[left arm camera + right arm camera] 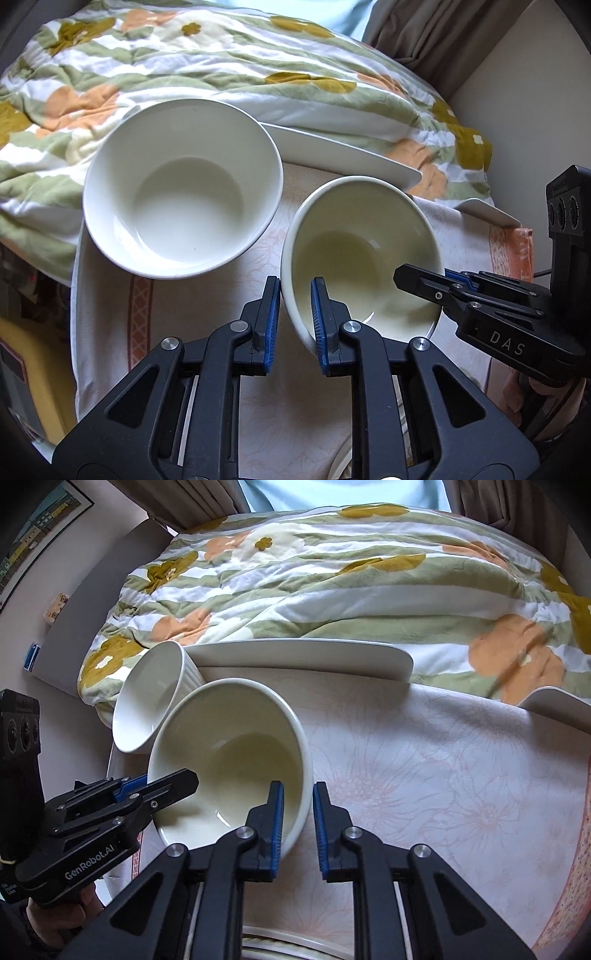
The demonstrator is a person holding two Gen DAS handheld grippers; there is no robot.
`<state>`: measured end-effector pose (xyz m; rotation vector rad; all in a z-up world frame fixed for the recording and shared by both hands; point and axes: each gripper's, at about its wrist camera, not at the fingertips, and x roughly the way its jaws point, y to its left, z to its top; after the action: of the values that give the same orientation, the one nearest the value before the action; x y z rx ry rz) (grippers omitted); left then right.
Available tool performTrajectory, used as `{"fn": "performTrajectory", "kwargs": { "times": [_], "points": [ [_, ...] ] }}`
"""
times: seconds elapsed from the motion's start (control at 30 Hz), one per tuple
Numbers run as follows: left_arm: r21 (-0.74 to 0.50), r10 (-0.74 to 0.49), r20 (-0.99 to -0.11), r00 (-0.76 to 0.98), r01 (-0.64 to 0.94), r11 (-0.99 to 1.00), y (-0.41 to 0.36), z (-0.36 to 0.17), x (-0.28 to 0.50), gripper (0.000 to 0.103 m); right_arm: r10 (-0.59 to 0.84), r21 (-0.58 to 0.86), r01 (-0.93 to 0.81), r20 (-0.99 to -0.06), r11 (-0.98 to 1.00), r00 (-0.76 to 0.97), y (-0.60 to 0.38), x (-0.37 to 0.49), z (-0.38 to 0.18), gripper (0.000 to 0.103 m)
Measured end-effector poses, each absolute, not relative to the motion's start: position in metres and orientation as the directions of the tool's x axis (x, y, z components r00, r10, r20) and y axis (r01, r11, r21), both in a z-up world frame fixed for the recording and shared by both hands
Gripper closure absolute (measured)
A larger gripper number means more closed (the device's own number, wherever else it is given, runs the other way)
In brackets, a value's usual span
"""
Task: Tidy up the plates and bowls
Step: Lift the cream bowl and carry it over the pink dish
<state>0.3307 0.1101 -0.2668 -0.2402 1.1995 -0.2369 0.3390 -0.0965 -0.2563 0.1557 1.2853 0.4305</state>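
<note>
A small cream bowl (354, 251) (229, 753) sits on the cloth-covered table (443, 775). My left gripper (295, 291) is shut on the bowl's left rim, one blue pad outside the wall and one inside. My right gripper (297, 794) is shut on the opposite rim in the same way. Each gripper shows in the other's view: the right gripper (424, 284) at the bowl's right edge, the left gripper (159, 784) at its left edge. A larger white bowl (181, 192) (147, 701) stands just behind and to the left. A white plate (332, 151) (295, 657) lies behind both bowls.
A second white plate (487, 212) (554, 705) shows at the table's right edge, and a plate rim (277, 938) sits under my grippers at the near edge. A flowered quilt (332, 572) on a bed lies right behind the table. Curtains and walls close the back.
</note>
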Motion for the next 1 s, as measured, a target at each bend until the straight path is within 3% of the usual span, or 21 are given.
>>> {"fn": "performTrajectory", "kwargs": {
  "times": [0.5,0.77,1.0],
  "points": [
    [-0.307,-0.327,-0.848,0.417,0.115,0.945,0.065,-0.181,0.287,0.088,0.434,0.397,-0.174,-0.826,0.901,0.360,-0.143,0.296,-0.180,0.091],
    [-0.304,-0.378,-0.813,0.443,0.230,0.925,-0.029,-0.133,0.240,0.088,0.390,0.385,-0.107,-0.806,0.917,0.445,-0.223,0.244,-0.140,0.091],
    [-0.328,-0.435,-0.809,0.396,0.311,0.892,-0.124,-0.130,0.194,0.088,0.327,0.362,-0.022,-0.813,0.932,0.481,-0.314,0.187,-0.128,0.091]
  ]
}}
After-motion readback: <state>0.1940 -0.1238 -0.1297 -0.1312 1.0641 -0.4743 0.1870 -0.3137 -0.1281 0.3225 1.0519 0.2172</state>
